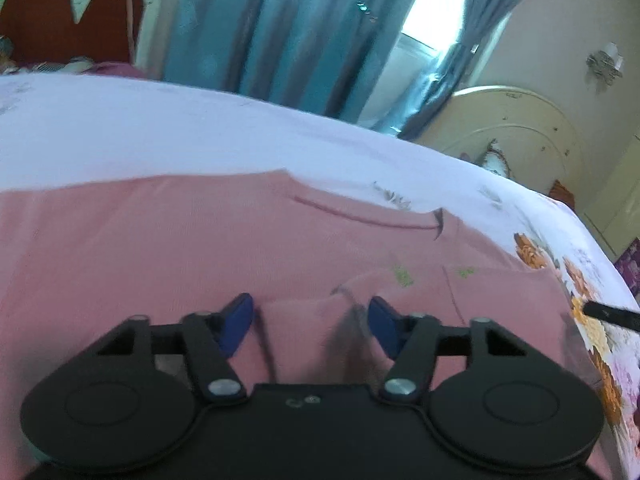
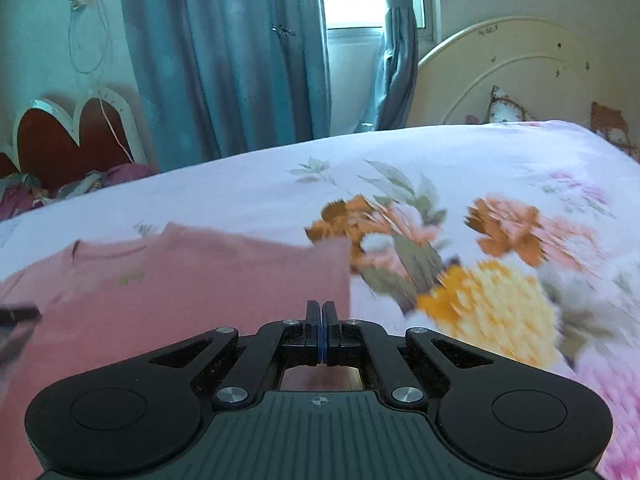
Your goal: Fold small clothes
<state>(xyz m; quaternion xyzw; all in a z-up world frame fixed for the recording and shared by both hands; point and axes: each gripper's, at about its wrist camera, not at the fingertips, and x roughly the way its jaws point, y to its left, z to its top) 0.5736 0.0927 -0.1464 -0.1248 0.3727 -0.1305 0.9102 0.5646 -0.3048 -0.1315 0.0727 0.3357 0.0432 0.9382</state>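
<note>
A pink shirt (image 1: 200,240) lies flat on the flowered bedsheet (image 1: 160,128), neckline away from me. My left gripper (image 1: 310,320) is open just above the shirt, with a raised fold of pink cloth between its blue pads. In the right wrist view the shirt (image 2: 180,276) lies to the left, its right edge near the fingers. My right gripper (image 2: 321,314) is shut with nothing visible between its fingers, low over the shirt's right edge. The right gripper's black tip (image 1: 612,314) shows at the left view's right edge.
The bedsheet (image 2: 480,168) carries orange, yellow and pink flower prints. A cream headboard (image 2: 520,76) stands at the far right. Blue curtains (image 2: 224,60) and a window are behind the bed. A red heart-shaped headboard (image 2: 72,140) stands at the far left.
</note>
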